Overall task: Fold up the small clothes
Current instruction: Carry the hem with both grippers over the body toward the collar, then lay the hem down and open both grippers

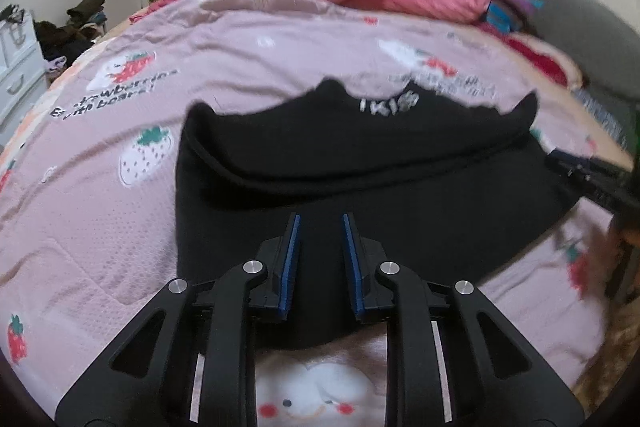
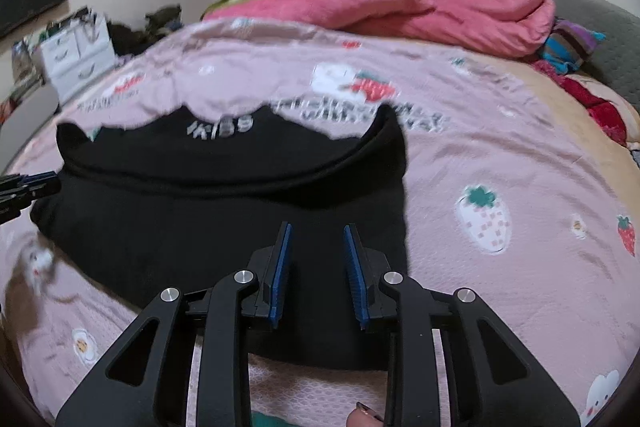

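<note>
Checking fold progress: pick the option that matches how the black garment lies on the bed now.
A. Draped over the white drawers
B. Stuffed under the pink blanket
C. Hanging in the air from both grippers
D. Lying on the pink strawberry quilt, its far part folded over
D: the black garment lies on the pink strawberry quilt, a rolled fold edge crossing its far part, with both grippers' jaws empty above it.

The garment (image 1: 360, 179) is plain black with small white lettering near its far edge, and it lies on a pale pink quilt (image 1: 100, 211) printed with red and white strawberries, green-leaved, white bears and black writing. Beyond the garment, a solid deep-pink blanket (image 2: 420, 11) is heaped, with a striped purple-and-turquoise cloth (image 2: 572, 45) at its right end. Nearer than the garment, the left gripper (image 1: 320, 223) and right gripper (image 2: 317, 233) are black with blue pads.
</note>
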{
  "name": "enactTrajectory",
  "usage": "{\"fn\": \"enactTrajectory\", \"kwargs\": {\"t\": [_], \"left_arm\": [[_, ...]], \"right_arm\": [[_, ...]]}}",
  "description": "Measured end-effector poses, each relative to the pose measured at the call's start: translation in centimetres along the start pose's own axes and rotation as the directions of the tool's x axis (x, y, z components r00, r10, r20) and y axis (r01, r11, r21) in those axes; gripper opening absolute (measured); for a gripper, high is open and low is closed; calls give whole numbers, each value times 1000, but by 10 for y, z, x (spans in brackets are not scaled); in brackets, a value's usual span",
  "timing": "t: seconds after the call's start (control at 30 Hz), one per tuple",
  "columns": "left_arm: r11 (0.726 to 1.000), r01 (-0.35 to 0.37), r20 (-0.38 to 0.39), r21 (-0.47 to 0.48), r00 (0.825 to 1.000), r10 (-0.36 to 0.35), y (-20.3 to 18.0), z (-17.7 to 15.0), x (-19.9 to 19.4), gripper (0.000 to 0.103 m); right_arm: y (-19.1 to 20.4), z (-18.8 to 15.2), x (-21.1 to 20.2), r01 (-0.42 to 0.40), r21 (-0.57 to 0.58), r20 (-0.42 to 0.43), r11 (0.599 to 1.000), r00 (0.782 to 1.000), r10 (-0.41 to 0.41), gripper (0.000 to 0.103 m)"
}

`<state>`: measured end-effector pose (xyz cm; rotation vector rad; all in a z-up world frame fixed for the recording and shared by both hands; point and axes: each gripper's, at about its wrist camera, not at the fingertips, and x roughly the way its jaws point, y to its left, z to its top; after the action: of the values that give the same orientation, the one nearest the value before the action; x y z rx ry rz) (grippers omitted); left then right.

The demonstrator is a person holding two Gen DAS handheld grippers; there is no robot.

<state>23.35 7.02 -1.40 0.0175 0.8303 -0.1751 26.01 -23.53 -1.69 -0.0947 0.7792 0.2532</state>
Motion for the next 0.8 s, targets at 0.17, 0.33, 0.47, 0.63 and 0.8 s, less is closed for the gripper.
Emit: {"fn": "enactTrajectory", "kwargs": {"t": [0.17, 0.33, 0.47, 0.63, 0.8], "left_arm": [[999, -8, -16, -41, 1000, 8, 14, 2, 23, 14], [998, -40, -16, -47, 999, 39, 20, 14, 39, 15], [998, -56, -9, -37, 998, 56, 22, 24, 48, 15], [996, -49, 6, -73, 999, 50, 35, 35, 54, 15], [994, -54, 69, -97, 996, 61, 49, 54, 41, 15]], "right_arm": [[5, 5, 24, 12, -29, -55, 1000, 998, -14, 25], [6, 20, 44, -4, -43, -76, 999, 997, 1, 25], [8, 34, 59, 4, -71, -89, 997, 996, -10, 25], [0, 52, 74, 27, -32, -91, 999, 995, -30, 23], [-13, 71, 82, 45, 47, -79, 998, 996, -41, 23]]}}
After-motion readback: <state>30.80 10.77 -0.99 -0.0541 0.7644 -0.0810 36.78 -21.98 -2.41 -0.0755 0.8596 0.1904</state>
